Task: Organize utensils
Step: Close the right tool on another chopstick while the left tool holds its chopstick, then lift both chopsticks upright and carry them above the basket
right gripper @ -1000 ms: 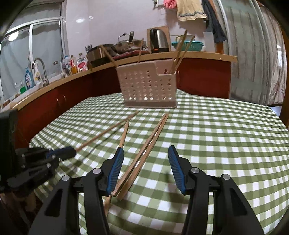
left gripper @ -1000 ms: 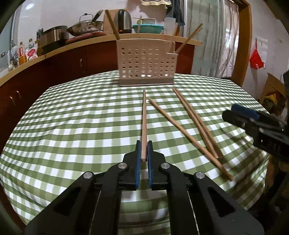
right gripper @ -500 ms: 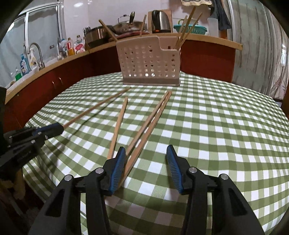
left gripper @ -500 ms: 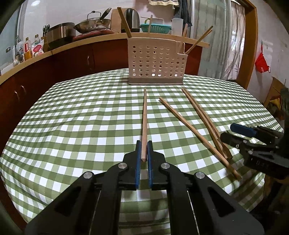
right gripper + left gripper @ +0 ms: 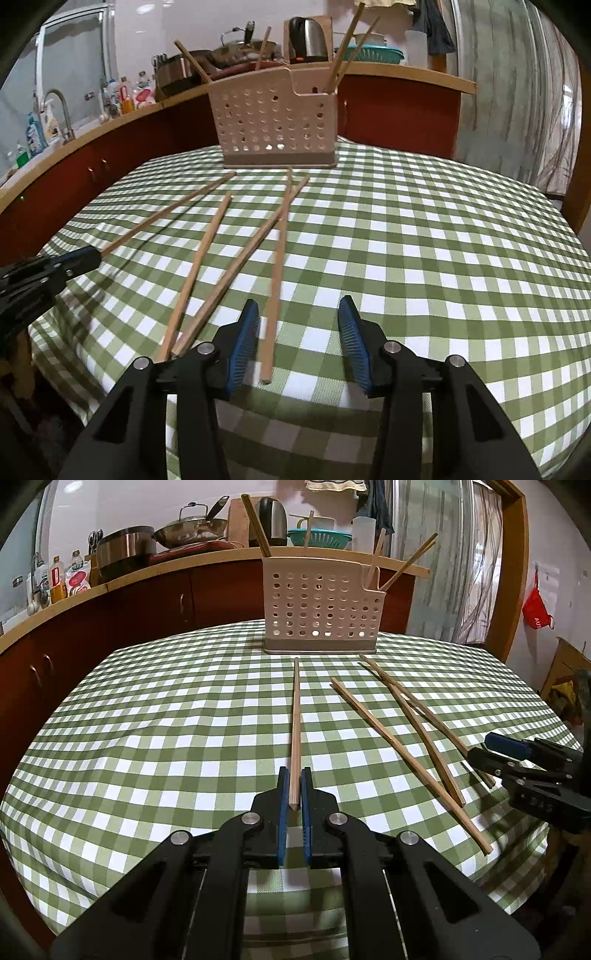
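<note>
Shifted sideways since earlier, the spread right tool (image 5: pixel 299 332) now straddles a chopstick (image 5: pixel 276 266) pointing at the utensil holder (image 5: pixel 277 122); left tool (image 5: pixel 294 794) clamps another chopstick (image 5: pixel 295 720).

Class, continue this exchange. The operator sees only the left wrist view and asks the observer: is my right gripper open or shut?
Observer: Open. The right gripper has its jaws spread wide.
Operator: Anything between them?
Observer: Yes, one chopstick, with its near end lying closer to the left finger.
Operator: Is it touching a pad?
Observer: Seemingly not; a narrow gap shows on the left and a wide one on the right.
</note>
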A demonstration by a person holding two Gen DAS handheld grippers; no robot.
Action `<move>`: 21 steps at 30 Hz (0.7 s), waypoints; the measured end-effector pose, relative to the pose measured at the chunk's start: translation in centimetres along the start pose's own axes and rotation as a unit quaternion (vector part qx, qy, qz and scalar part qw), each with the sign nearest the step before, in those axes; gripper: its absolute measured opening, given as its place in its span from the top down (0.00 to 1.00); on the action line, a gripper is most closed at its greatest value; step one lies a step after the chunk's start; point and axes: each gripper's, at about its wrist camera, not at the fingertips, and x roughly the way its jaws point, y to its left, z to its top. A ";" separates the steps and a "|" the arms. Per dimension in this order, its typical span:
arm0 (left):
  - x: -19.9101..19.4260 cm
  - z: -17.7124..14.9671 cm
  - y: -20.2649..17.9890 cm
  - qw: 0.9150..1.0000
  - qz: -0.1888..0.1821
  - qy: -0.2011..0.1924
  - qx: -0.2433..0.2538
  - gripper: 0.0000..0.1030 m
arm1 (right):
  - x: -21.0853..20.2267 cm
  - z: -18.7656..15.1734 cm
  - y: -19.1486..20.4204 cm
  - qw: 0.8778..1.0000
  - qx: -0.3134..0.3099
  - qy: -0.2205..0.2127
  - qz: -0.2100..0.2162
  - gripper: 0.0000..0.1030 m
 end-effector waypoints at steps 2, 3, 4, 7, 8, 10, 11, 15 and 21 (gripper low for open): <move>0.0 0.0 0.0 1.000 0.000 0.000 0.000 0.93 | -0.1 -0.2 0.0 1.000 -0.002 0.002 0.004 0.58; 0.0 0.0 0.0 1.000 0.000 0.000 -0.001 0.93 | -0.2 -0.5 0.1 1.000 -0.004 0.005 0.010 0.60; 0.0 0.0 0.0 1.000 0.000 0.000 0.000 0.93 | -0.2 -0.7 0.1 1.000 -0.004 0.007 0.010 0.66; 0.0 0.0 0.0 1.000 0.000 0.000 0.000 0.93 | -0.2 -0.7 0.1 1.000 -0.002 0.009 0.012 0.78; 0.0 0.0 0.0 1.000 0.000 0.000 0.000 0.93 | -0.2 -0.7 0.1 1.000 -0.002 0.010 0.013 0.80; 0.0 0.0 0.0 1.000 0.000 0.000 0.000 0.93 | -0.3 -0.8 0.2 1.000 -0.001 0.009 0.014 0.86; 0.0 0.0 0.0 1.000 0.000 0.000 -0.001 0.93 | -0.3 -0.8 0.2 1.000 -0.001 0.009 0.014 0.87; 0.0 0.0 0.0 1.000 0.002 -0.002 0.000 0.93 | -0.8 -0.8 0.3 1.000 -0.003 0.001 0.012 0.93; -0.6 0.3 0.4 1.000 0.007 -0.017 -0.006 0.94 | -2.4 0.0 0.3 0.999 -0.012 -0.035 -0.005 0.93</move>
